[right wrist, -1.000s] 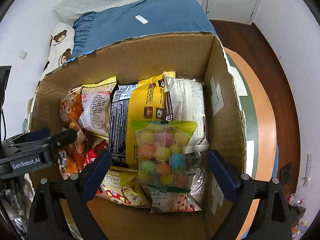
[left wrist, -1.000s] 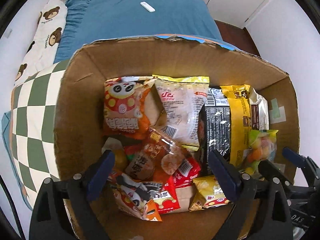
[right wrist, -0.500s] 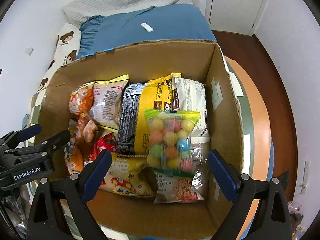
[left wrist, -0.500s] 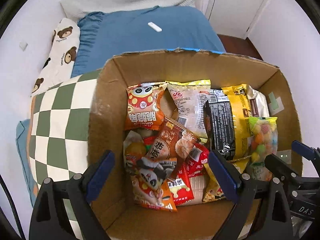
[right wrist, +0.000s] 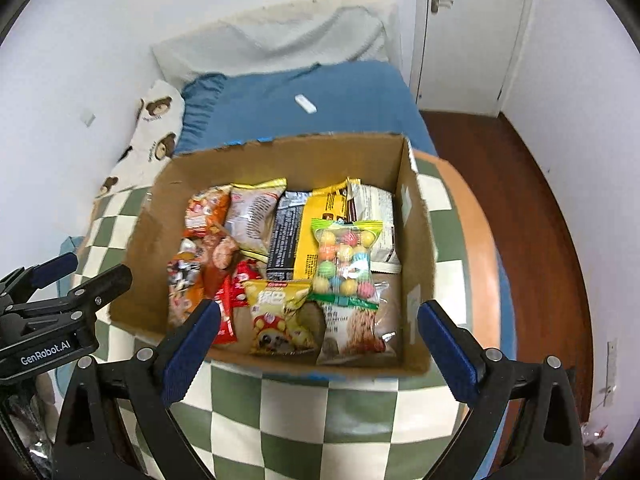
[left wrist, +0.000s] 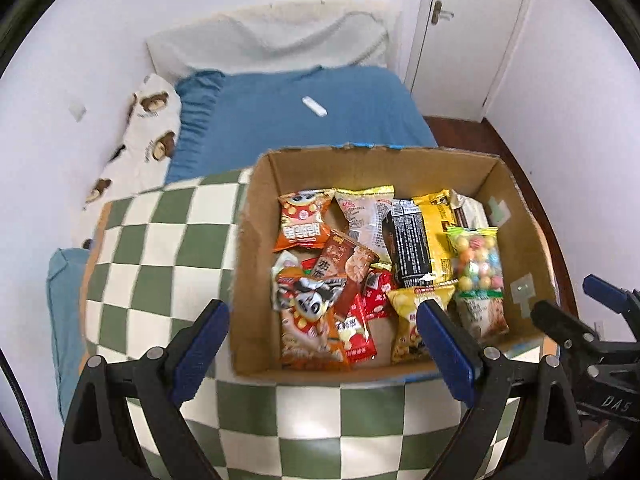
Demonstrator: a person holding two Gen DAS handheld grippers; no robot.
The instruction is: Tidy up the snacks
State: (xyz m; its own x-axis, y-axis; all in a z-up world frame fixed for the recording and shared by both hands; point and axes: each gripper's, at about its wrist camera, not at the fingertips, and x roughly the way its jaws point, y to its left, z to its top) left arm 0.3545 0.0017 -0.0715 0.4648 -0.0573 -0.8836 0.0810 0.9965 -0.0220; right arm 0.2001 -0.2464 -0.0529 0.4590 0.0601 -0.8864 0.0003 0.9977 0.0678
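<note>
While both grippers hang back from the cardboard box (left wrist: 256, 264) on the checkered desk (left wrist: 160, 240), I judge the packing nearly done; next I would check for stray snacks. At nine o'clock in the box lies the orange panda bag (left wrist: 304, 224), centre the black-and-yellow pack (left wrist: 416, 248), at three o'clock the candy-ball bag (right wrist: 346, 256). My left gripper (left wrist: 320, 344) hovers low, jaws wide apart, holding nothing; the right gripper (right wrist: 316, 350) likewise.
</note>
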